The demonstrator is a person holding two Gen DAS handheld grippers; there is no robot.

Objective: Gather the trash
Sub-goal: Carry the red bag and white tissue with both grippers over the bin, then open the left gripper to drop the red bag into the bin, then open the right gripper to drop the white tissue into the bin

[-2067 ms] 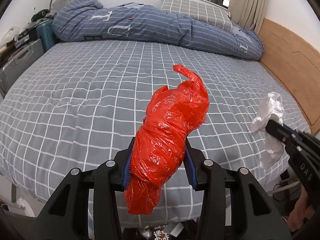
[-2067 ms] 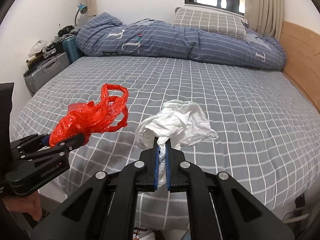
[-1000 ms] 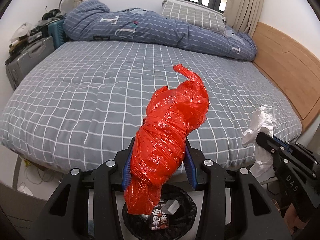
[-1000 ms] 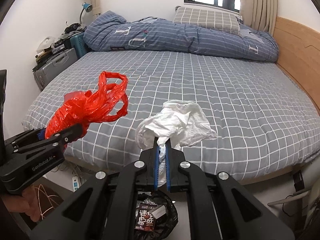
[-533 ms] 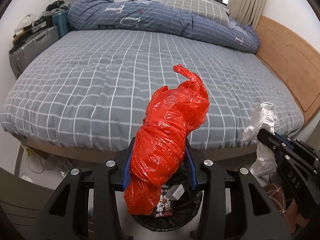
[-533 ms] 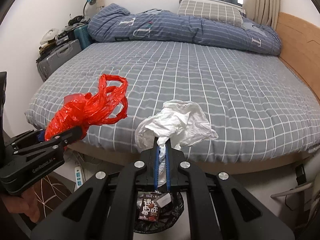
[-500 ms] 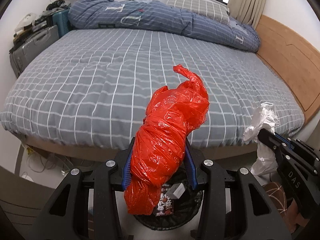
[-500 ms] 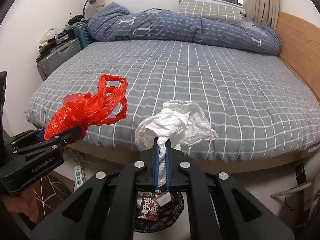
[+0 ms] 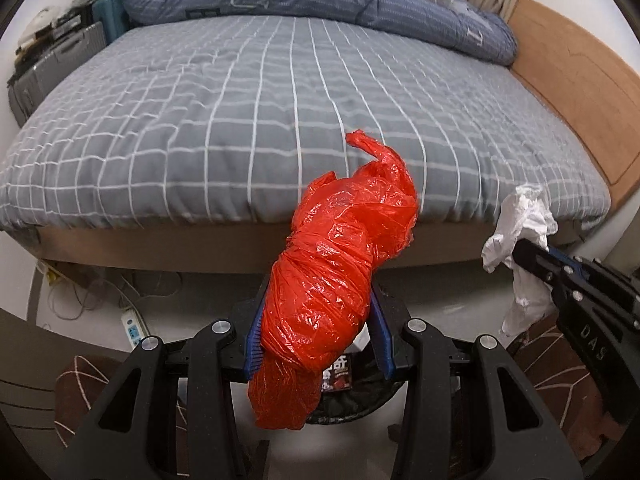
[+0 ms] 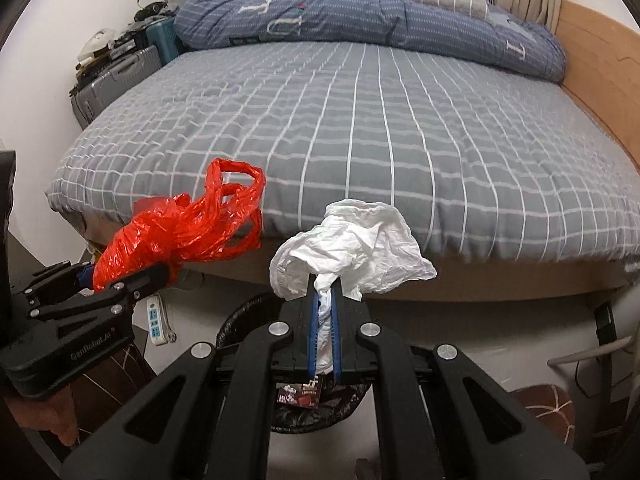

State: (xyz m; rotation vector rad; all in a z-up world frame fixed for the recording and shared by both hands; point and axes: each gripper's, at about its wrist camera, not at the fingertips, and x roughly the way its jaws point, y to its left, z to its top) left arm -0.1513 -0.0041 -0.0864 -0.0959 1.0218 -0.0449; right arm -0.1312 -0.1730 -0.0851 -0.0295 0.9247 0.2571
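Red plastic bag is squeezed between the pads of the left gripper and white crumpled paper is pinched in the closed right gripper, both above the black bin beside the bed.

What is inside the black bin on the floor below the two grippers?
The black bin holds a dark printed wrapper and a small white scrap. The rest is hidden behind the right hand-held gripper.
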